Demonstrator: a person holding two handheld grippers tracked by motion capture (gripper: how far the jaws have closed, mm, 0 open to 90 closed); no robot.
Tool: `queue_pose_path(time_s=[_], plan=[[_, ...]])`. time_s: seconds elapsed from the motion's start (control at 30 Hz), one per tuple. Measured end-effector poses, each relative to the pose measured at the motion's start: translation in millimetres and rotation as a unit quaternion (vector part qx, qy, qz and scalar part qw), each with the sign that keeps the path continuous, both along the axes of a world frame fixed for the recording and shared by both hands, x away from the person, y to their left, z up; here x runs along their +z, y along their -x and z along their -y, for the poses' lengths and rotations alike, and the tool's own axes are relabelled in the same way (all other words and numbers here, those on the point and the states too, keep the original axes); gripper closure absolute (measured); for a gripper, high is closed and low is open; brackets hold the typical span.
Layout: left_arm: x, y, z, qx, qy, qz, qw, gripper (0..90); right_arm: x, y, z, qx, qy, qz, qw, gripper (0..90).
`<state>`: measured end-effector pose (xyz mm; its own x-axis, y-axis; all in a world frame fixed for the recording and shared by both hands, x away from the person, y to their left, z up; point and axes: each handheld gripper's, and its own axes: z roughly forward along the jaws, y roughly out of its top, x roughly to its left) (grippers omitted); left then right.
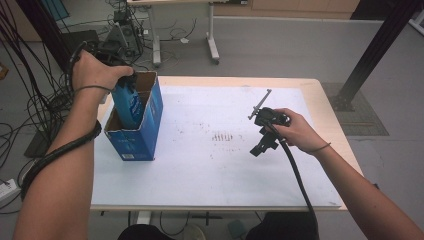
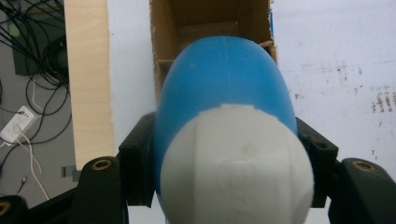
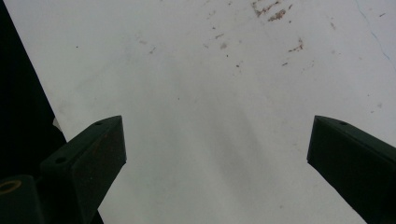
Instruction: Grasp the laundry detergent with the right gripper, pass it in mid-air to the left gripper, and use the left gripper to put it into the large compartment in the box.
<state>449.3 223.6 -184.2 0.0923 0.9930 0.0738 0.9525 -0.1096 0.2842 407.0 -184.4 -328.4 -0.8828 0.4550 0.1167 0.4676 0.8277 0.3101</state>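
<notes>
The left gripper (image 2: 229,154) is clamped on a blue bottle (image 2: 224,93), one jaw on each flank just behind its white cap (image 2: 236,165). Beyond the jaws the bottle's far end dips into the open box (image 2: 210,23). The right gripper (image 3: 215,154) has its jaws wide apart, nothing between them; below and beyond them lies the white, stained table sheet (image 3: 196,70).
</notes>
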Motion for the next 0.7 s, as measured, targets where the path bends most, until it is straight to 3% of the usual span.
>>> queue_pose_path(time_s=[0.7], plan=[[-43.2,1.6,-0.6,0.006,0.007,-0.024,0.9997,37.6,-1.7,1.0,-1.2,0.000,-0.006,-0.003,1.0000,4.5]])
